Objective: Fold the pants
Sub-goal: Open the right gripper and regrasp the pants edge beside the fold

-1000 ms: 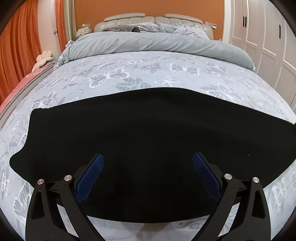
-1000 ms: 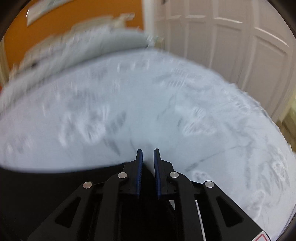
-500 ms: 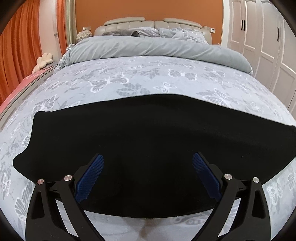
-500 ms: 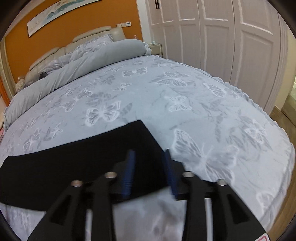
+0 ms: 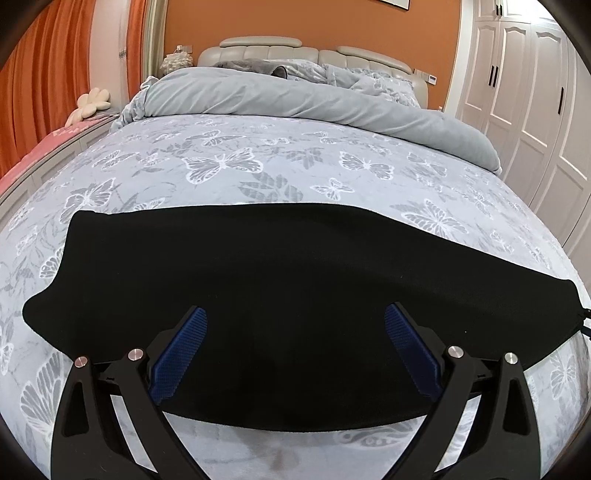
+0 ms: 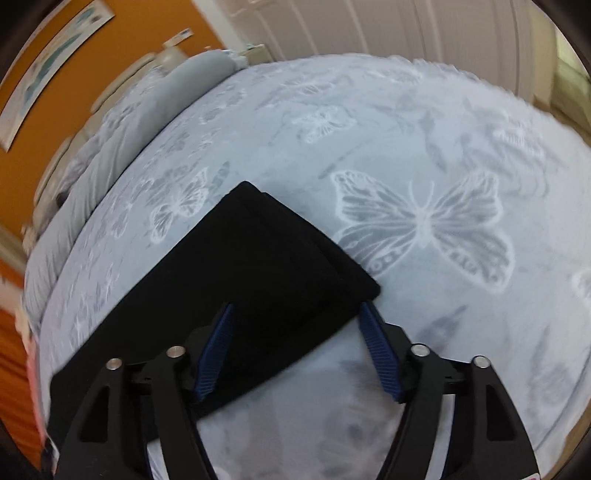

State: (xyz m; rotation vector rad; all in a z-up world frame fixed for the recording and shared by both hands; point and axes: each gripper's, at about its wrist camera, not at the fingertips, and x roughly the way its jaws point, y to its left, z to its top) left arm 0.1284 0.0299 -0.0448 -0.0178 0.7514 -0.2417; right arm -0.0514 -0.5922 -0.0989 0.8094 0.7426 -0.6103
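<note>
orange wall, butterfly-print bed, white wardrobe

One pair of black pants lies on one bed, and two grippers show, one per view: the left gripper and the right gripper, each with two blue pads. The right one's jaws are opening, with an end of the pants between them but not pressed. On the bed there is one rolled grey duvet before one padded headboard in two sections; beside the bed sits one flower-shaped cushion, and one framed picture hangs on the orange wall.
</note>
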